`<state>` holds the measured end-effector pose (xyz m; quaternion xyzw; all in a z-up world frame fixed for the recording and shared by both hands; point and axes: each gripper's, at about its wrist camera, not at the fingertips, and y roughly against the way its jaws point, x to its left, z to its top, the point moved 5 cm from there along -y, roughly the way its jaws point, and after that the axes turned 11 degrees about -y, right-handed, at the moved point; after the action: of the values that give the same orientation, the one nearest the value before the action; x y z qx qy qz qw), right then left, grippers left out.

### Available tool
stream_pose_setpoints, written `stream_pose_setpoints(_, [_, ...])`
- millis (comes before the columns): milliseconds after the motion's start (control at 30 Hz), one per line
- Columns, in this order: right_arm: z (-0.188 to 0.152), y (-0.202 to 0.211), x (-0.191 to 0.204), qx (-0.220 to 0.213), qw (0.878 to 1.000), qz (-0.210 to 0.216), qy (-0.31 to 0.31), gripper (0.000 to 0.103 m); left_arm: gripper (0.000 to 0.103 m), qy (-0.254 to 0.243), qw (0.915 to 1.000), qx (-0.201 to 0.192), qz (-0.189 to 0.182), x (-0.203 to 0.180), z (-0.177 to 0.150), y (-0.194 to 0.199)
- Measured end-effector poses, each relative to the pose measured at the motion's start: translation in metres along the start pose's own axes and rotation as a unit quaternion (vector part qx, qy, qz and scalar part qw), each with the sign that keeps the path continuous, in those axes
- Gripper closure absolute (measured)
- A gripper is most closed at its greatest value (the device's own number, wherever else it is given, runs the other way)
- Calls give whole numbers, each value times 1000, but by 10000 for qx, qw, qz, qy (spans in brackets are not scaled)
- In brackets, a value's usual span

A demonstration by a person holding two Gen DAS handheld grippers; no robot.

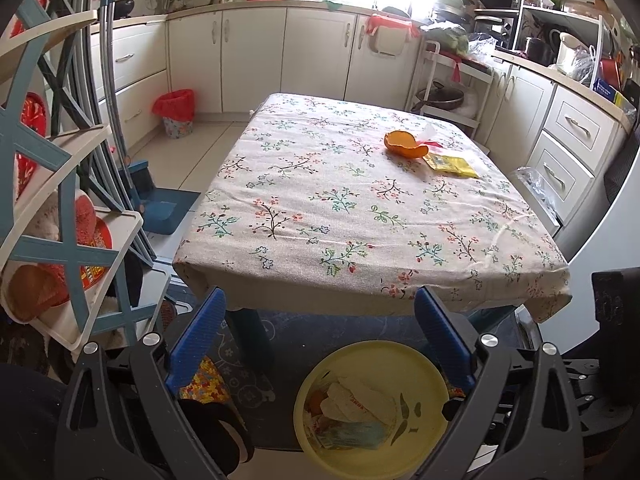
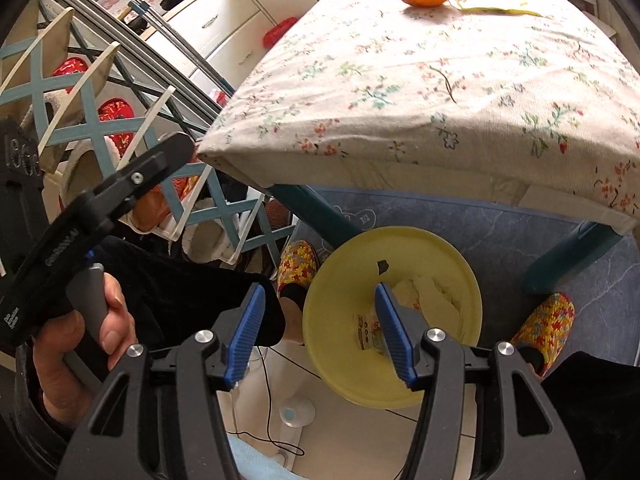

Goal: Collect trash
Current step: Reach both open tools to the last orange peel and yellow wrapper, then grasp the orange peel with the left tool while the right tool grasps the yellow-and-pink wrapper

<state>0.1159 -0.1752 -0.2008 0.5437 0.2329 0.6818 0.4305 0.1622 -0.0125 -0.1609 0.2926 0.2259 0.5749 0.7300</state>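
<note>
Floral-clothed table (image 1: 344, 208) with orange peel (image 1: 403, 144), yellow packet (image 1: 452, 164) beside it; yellow bin (image 1: 372, 408) on floor (image 1: 184, 160).

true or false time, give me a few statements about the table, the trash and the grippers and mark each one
1. The orange peel lies on the floral tablecloth. True.
2. The yellow bin on the floor is empty. False: wrappers and paper already lie inside it.
3. The yellow packet lies beside the orange peel on the table. True.
4. The right gripper is clamped on the orange peel. False: it is open, holding nothing, above the yellow bin.
5. The left gripper is open with nothing between its fingers. True.
6. A red-lined bin stands on the table. False: it stands on the floor by the cabinets.
</note>
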Motion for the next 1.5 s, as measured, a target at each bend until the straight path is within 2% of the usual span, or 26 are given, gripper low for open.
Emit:
stream_pose_setpoints(167, [10, 21, 10, -503, 9985, 70, 201, 44, 11, 10, 10000, -68, -52, 0, 5, 1])
stream_pose_setpoints(367, [42, 59, 3, -1261, 9920, -40, 86, 39, 10, -152, 9996, -191, -168, -6, 27, -1])
stream_pose_setpoints(533, [88, 81, -16, -1572, 9868, -378, -63, 39, 10, -299, 9986, -240, -368, -13, 61, -16])
stream_pose_setpoints(700, [148, 98, -45, -1886, 9793, -639, -364, 38, 10, -318, 9973, -229, -614, -19, 95, -44])
stream_pose_setpoints(900, [211, 92, -82, -1963, 9725, -920, -845, 38, 10, -467, 9955, -74, -816, -33, 132, -93])
stream_pose_setpoints(1100, [261, 70, -114, -1845, 9689, -1322, -988, 38, 10, -534, 9941, 101, -935, -48, 162, -148])
stream_pose_setpoints(1267, [277, 52, -135, -1659, 9703, -1411, -1057, 38, 10, -469, 9940, 230, -962, -48, 180, -189])
stream_pose_setpoints(1500, [287, 41, -143, -1511, 9726, -1428, -1037, 38, 10, -510, 9928, 413, -1005, -55, 193, -234])
